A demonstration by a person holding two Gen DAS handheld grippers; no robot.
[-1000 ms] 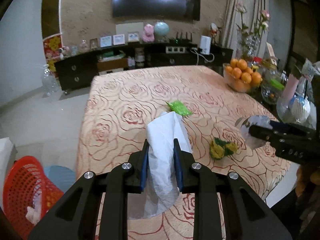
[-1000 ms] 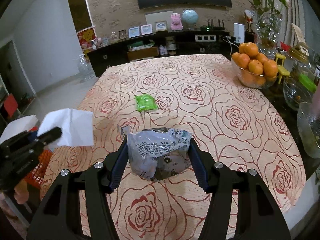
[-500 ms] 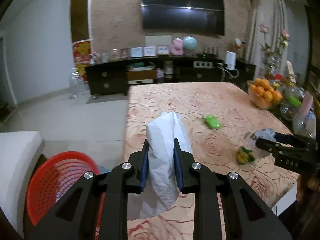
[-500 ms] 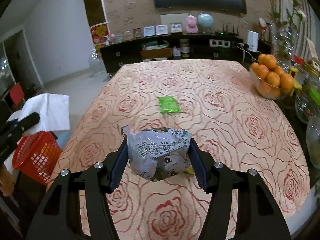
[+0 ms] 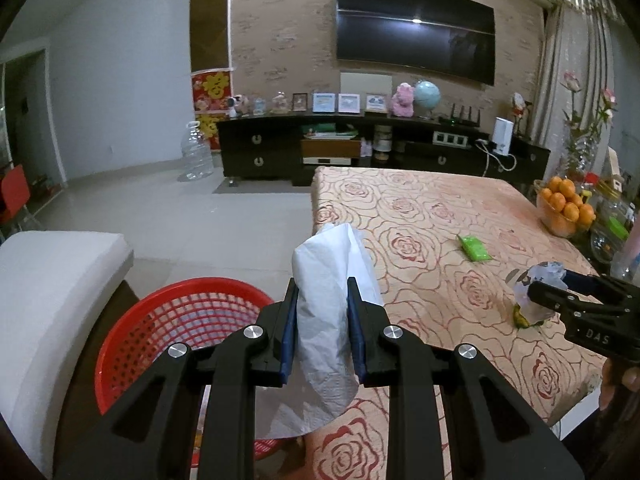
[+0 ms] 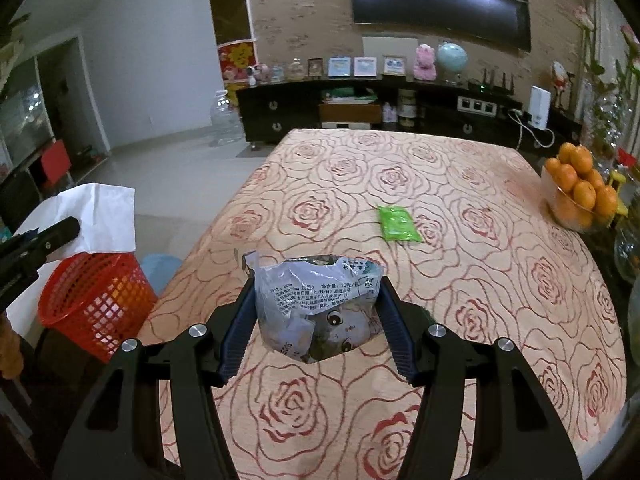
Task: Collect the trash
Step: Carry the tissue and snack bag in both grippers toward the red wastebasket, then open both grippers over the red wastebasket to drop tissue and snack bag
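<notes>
A crumpled white tissue [image 5: 326, 312] is clamped between the nearly closed jaws of the left gripper [image 5: 322, 330], held in the air beside the table edge and above the near rim of the red mesh basket [image 5: 176, 320] on the floor. A torn silver snack wrapper [image 6: 316, 306] is gripped by the right gripper [image 6: 316, 326], its jaws partly apart around it, above the rose-patterned tablecloth [image 6: 460, 280]. A green packet [image 6: 398, 224] lies on the cloth; something yellow-green, possibly peel [image 5: 520, 318], is partly hidden behind the wrapper.
</notes>
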